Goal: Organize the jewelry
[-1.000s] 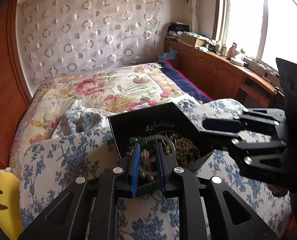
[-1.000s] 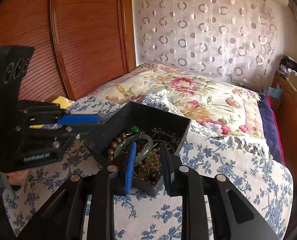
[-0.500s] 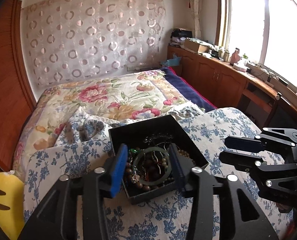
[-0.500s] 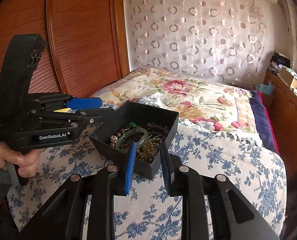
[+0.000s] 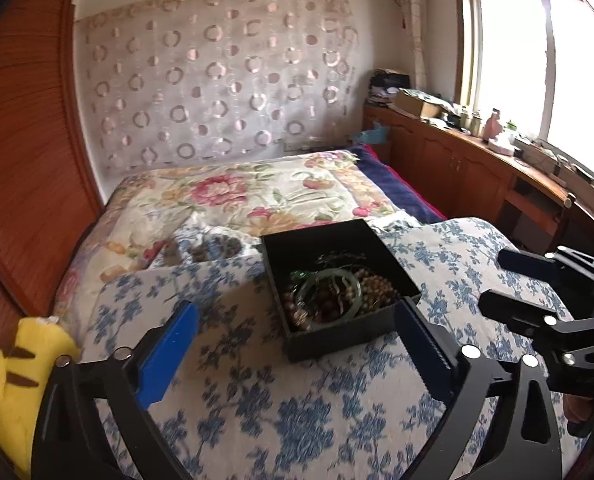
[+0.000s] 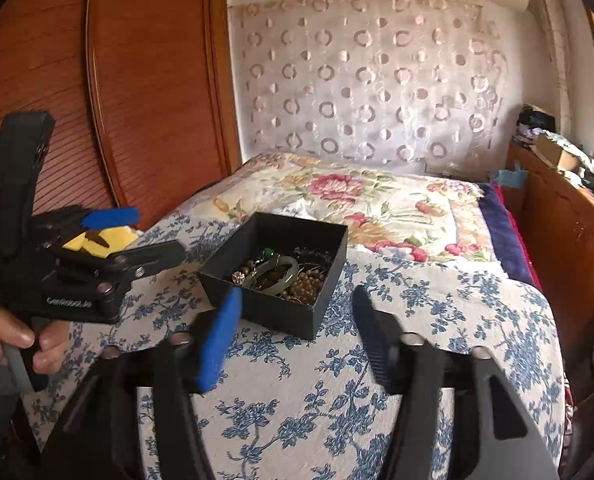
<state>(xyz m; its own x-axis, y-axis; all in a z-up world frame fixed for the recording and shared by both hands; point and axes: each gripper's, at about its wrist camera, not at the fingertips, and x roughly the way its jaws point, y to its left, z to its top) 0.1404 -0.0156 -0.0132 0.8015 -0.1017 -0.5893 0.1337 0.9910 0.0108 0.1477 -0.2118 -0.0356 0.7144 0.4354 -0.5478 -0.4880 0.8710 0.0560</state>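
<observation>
An open black box sits on a blue-flowered quilt; it also shows in the right wrist view. It holds a green jade bangle, bead bracelets and tangled chains. The bangle shows in the right wrist view too. My left gripper is wide open and empty, short of the box. My right gripper is wide open and empty, just in front of the box. Each gripper shows in the other's view, the right one and the left one.
A yellow plush toy lies at the quilt's left edge. A flowered bedspread stretches behind the box. A red wooden wardrobe stands on the left, and a wooden counter with clutter runs under the window on the right.
Both grippers have pulled back from the box and opened wide. The jewelry stays in the box.
</observation>
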